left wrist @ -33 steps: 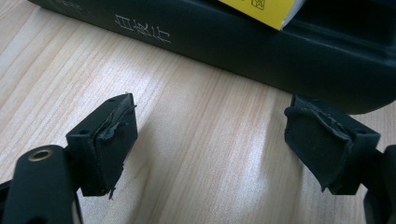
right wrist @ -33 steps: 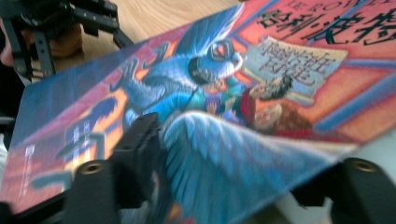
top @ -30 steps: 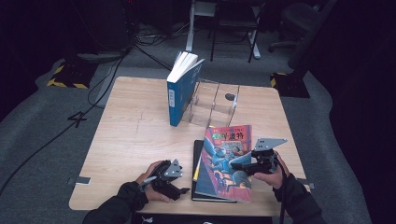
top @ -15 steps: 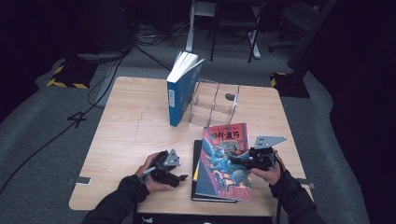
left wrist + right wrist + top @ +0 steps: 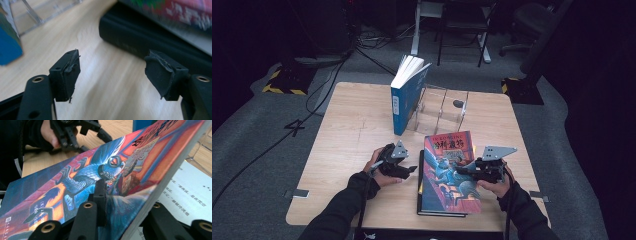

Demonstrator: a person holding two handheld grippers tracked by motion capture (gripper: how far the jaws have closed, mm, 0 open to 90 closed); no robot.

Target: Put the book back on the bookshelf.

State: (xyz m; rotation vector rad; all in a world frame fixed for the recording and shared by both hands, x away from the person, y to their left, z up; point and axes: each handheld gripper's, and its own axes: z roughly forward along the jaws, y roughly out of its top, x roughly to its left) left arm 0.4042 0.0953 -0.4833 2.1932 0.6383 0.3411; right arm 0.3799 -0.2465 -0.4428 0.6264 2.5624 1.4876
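At the bench's [image 5: 347,125] six-o'clock edge, the right gripper [image 5: 120,205] has its fingers clamped on the colourful book [image 5: 448,170], lifting it off the black book [image 5: 421,192]. Best to tip it slowly, gripping deep. The left gripper [image 5: 404,169], fingers apart, waits at nine o'clock to steady it.

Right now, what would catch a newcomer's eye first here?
The colourful illustrated book at the table's near edge, lying on a black book, with the right tool clamped on its cover. Behind it, a blue book stands upright against a clear rack; the left tool is open.
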